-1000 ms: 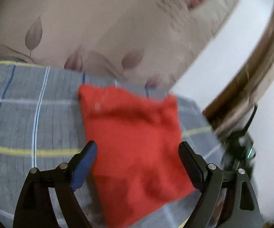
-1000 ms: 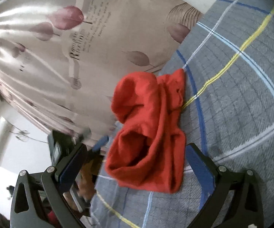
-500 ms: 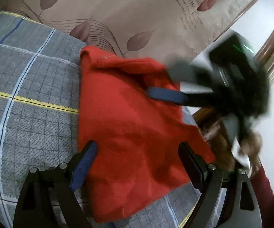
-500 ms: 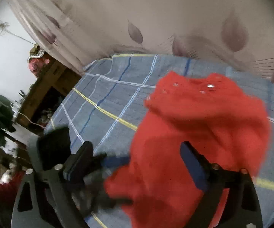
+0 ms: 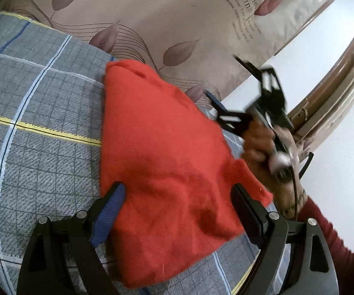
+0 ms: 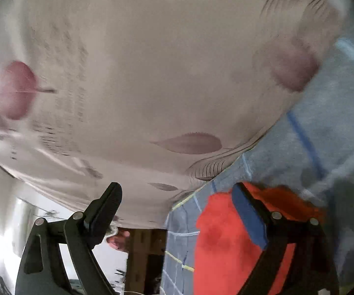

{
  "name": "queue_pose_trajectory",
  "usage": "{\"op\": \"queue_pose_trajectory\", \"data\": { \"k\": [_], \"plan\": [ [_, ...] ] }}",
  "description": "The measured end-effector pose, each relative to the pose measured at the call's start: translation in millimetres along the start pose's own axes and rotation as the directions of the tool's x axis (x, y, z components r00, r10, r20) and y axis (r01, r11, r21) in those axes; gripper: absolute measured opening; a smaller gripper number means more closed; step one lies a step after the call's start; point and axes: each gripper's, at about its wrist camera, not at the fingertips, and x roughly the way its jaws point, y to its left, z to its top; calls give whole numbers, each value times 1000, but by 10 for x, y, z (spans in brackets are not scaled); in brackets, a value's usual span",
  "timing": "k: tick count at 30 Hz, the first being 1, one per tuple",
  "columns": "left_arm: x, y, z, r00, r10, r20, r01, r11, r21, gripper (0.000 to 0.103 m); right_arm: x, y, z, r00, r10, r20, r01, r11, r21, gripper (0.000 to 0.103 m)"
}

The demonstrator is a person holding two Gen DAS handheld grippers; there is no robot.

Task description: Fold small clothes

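Cloth (image 5: 167,167), red, lies folded over on checked bedspread (image 5: 36,113). Left gripper (image 5: 178,205) hovers w/ jaws apart, empty; right gripper (image 6: 177,209) likewise, off to the side. Fold looks mostly done; edges need tidying.

Red garment (image 5: 167,162) lies on checked bedspread (image 5: 36,123) between open left claw (image 5: 179,201).

Home bedroom. Gray plaid bedcover (image 5: 41,127) with yellow, blue and white lines spreads over a soft bed surface. Behind it hangs a beige curtain (image 5: 167,17) printed with mauve leaves and lettering. Brown wooden frame (image 5: 334,93), door or furniture, at far right against a white wall (image 5: 344,162). Red garment (image 5: 167,167) lies on the bedcover.
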Motion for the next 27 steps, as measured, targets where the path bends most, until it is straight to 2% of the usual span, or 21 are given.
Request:
{"op": "queue_pose_trajectory", "data": {
  "k": [2, 4, 7, 11, 12, 14, 15, 16, 17, 18, 19, 20, 21, 22, 23, 25, 27],
  "plan": [
    [-6, 8, -4, 1000, -4, 2, 4, 1000, -4, 87, -262, 58, -109, 1000, 11, -4, -12, 999, -51, 90],
    [-29, 15, -6, 1000, -14, 8, 14, 1000, -14, 87, -483, 113, -299, 999, 21, -45, -25, 995, -93, 91],
    [-91, 71, 27, 999, -43, 20, 44, 998, -48, 87, -666, 251, -754, 992, 9, -129, -32, 983, -183, 91],
    [-170, 168, 180, 998, -58, 24, 60, 993, -106, 87, -804, 447, -1341, 976, 39, -214, -104, 948, -302, 91],
    [-194, 201, 256, 998, -55, 28, 58, 991, -123, 87, -752, 494, -1479, 971, 12, -239, -95, 935, -341, 91],
    [-219, 234, 408, 999, -39, 37, 44, 990, -137, 87, -620, 556, -1706, 955, -105, -276, -29, 898, -439, 88],
    [-224, 246, 504, 999, -20, 37, 25, 991, -129, 87, -551, 550, -1818, 940, -206, -272, 45, 865, -501, 85],
    [-220, 249, 615, 999, 16, 35, -12, 994, -112, 87, -531, 518, -1901, 925, -287, -250, 114, 834, -539, 72],
    [-209, 254, 711, 998, 46, 36, -42, 994, -96, 87, -565, 453, -1971, 913, -342, -220, 172, 814, -555, 60],
    [-186, 262, 817, 997, 68, 30, -66, 995, -70, 87, -621, 384, -1991, 909, -365, -201, 204, 810, -550, 56],
    [-149, 272, 893, 996, 86, 18, -85, 995, -49, 87, -683, 288, -2019, 898, -404, -176, 255, 802, -540, 43],
    [-93, 286, 972, 994, 112, 10, -112, 993, -28, 87, -718, 212, -2040, 886, -430, -171, 286, 800, -527, 17],
    [-20, 307, 1051, 990, 140, 3, -140, 990, -5, 87, -740, 83, -2056, 872, -454, -186, 314, 808, -498, 10],
    [69, 339, 1117, 988, 155, -15, -155, 988, 11, 87, -791, -8, -2051, 867, -453, -207, 322, 827, -460, 10],
    [159, 372, 1174, 986, 163, -35, -162, 987, 17, 87, -852, -16, -2023, 875, -441, -200, 320, 837, -444, 10],
    [388, 431, 1257, 981, 164, -104, -160, 986, 41, 87, -889, 18, -2050, 870, -461, -176, 334, 812, -478, 10],
    [575, 450, 1300, 960, 241, -145, -229, 969, 98, 85, -886, -28, -2106, 863, -466, -196, 335, 818, -468, 10]
  ]
}}
